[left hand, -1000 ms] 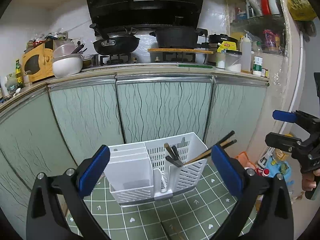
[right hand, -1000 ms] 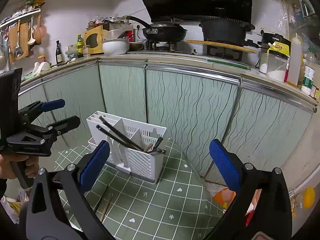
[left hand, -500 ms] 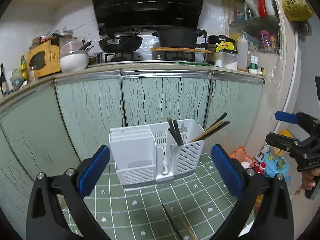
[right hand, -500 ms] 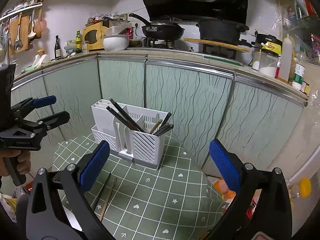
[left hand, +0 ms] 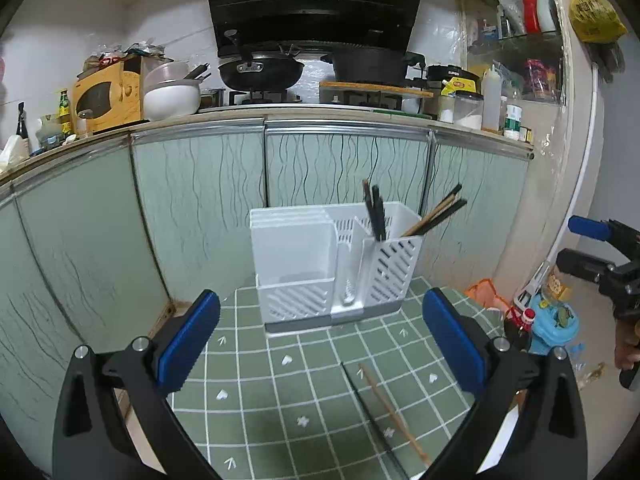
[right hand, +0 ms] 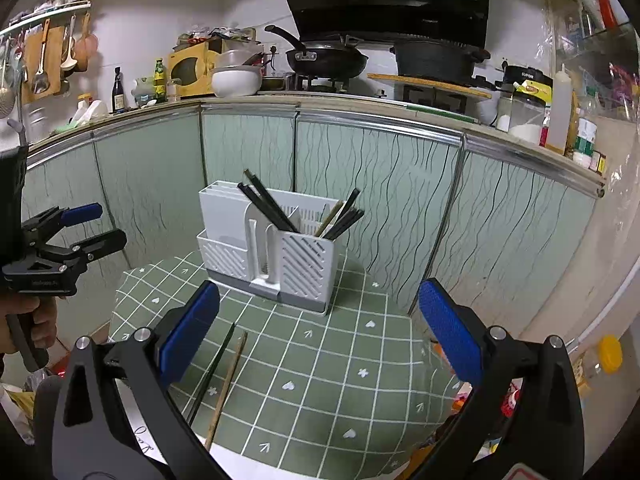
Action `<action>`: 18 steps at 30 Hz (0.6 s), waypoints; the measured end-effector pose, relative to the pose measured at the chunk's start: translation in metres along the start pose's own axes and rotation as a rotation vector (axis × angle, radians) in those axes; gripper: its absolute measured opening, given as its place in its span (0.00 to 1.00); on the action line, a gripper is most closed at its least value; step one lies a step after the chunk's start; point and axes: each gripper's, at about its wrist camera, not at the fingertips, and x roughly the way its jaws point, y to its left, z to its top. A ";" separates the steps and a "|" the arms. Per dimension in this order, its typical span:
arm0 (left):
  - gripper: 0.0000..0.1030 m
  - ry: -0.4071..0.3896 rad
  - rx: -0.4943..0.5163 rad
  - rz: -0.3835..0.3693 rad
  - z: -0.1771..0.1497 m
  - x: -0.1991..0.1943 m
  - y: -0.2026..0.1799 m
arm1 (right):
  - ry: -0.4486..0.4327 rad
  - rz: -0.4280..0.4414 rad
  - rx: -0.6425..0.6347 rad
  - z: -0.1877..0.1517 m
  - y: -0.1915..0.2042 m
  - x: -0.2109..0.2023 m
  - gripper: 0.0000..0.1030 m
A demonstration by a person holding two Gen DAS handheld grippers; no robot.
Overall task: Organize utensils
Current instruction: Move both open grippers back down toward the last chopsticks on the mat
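Both claws, left (left hand: 320, 336) & right (right hand: 318, 328), wide open, nothing held. Two chopsticks (right hand: 222, 380) loose on green-tiled surface (right hand: 320, 360), near white utensil caddy (right hand: 272, 248) w/ several already inside. Roughly most done; two left.

A lived-in home kitchen — a black range hood (left hand: 316, 0) hangs over a gas stove (left hand: 260, 98) carrying a wok (left hand: 260, 72) and a dark pot (left hand: 370, 66). Left of the stove sits a yellow microwave (left hand: 108, 96); right of it, condiment jars (left hand: 468, 110).
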 end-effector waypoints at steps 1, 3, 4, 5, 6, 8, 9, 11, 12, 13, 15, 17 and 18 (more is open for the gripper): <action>0.95 -0.001 0.001 0.003 -0.003 -0.001 0.001 | -0.001 -0.005 -0.005 -0.005 0.002 0.001 0.93; 0.95 0.003 0.011 0.006 -0.014 -0.005 0.002 | 0.011 -0.006 -0.009 -0.014 0.004 0.004 0.93; 0.95 0.004 0.017 0.014 -0.018 -0.006 0.003 | 0.016 -0.006 -0.010 -0.018 0.005 0.006 0.93; 0.95 0.005 0.023 0.021 -0.022 -0.007 0.003 | 0.022 -0.005 -0.009 -0.022 0.005 0.008 0.93; 0.95 0.006 0.026 0.024 -0.027 -0.008 0.003 | 0.029 -0.002 -0.004 -0.028 0.005 0.010 0.93; 0.95 0.010 0.032 0.036 -0.036 -0.009 0.004 | 0.034 0.000 0.000 -0.036 0.007 0.014 0.93; 0.95 0.009 0.034 0.041 -0.039 -0.009 0.004 | 0.041 0.004 0.004 -0.040 0.007 0.016 0.93; 0.95 0.008 0.047 0.052 -0.048 -0.010 0.003 | 0.048 0.023 0.012 -0.049 0.008 0.021 0.93; 0.95 0.007 0.055 0.063 -0.052 -0.011 0.002 | 0.051 0.024 0.011 -0.055 0.008 0.023 0.93; 0.95 0.006 0.061 0.070 -0.058 -0.012 0.002 | 0.052 0.022 0.006 -0.059 0.009 0.025 0.93; 0.95 0.010 0.061 0.064 -0.065 -0.013 0.002 | 0.061 0.032 0.002 -0.069 0.011 0.028 0.93; 0.95 0.011 0.057 0.067 -0.073 -0.014 0.002 | 0.070 0.036 -0.007 -0.077 0.014 0.031 0.93; 0.95 0.013 0.055 0.064 -0.077 -0.014 0.002 | 0.078 0.036 -0.013 -0.082 0.016 0.033 0.93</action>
